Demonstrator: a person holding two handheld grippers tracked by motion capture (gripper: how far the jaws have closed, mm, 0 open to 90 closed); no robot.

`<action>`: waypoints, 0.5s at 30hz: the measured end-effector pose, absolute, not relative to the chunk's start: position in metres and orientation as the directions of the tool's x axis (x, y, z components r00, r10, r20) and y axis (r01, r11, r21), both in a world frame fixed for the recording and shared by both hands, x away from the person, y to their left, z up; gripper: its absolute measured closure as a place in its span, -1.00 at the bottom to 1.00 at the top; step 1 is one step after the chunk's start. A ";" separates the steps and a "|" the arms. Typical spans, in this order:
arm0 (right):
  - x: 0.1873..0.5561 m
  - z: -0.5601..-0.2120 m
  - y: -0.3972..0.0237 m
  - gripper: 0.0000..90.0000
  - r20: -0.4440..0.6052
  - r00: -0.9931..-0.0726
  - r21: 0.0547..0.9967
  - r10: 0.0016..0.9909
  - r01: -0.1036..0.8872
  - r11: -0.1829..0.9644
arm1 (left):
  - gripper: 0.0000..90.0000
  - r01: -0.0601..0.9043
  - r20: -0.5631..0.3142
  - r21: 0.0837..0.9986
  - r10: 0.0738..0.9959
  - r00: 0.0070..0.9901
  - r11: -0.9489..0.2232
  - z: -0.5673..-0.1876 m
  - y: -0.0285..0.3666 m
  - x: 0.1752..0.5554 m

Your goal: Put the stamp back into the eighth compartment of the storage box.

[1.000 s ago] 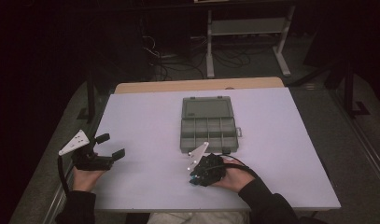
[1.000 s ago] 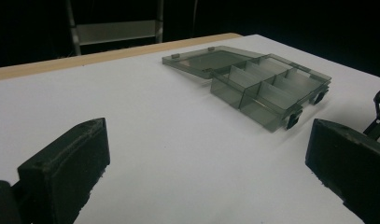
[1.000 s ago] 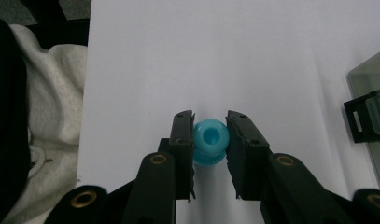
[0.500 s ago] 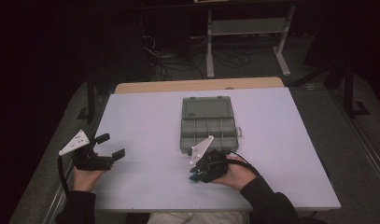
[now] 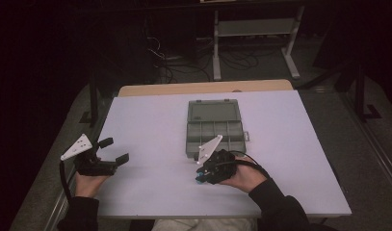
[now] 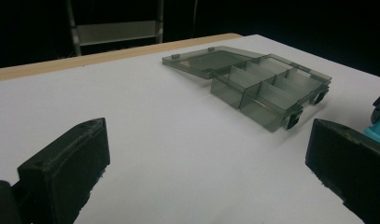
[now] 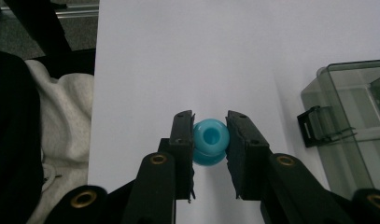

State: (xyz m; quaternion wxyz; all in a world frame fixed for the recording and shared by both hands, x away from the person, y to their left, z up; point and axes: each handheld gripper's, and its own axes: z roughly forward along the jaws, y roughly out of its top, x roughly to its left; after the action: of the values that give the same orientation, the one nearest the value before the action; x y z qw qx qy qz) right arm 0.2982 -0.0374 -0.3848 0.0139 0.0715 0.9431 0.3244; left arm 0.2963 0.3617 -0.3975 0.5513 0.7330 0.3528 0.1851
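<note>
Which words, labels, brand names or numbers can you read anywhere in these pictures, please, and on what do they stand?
None can be read. The open grey compartment box, its black latches, the turquoise bead between the right gripper jaws, the left gripper, the white table top and the shelf frame behind bear no legible text.

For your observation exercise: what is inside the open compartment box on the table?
The compartment box lies open, lid flat behind it. The near compartments look empty through the smoky walls. The far cells are partly hidden by dividers. The blue bead sits in the right gripper, outside it.
</note>
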 end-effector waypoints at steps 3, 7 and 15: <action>0.299 -0.382 -0.039 0.59 0.017 -0.988 0.615 0.152 0.130 0.778 | -1.00 0.312 -0.119 0.939 0.721 0.682 -0.141 -0.397 0.362 0.296; 0.302 -0.378 -0.040 0.59 0.014 -0.988 0.610 0.154 0.130 0.782 | -1.00 0.314 -0.119 0.939 0.720 0.684 -0.142 -0.397 0.361 0.296; 0.307 -0.369 -0.040 0.59 -0.001 -0.987 0.605 0.161 0.127 0.786 | -1.00 0.317 -0.125 0.938 0.720 0.683 -0.137 -0.398 0.361 0.296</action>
State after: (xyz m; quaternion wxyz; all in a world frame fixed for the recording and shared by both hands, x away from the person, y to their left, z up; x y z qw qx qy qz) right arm 0.3073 -0.0403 -0.3687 0.0263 0.0763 0.9446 0.3182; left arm 0.2963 0.3612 -0.3977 0.5530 0.7318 0.3541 0.1821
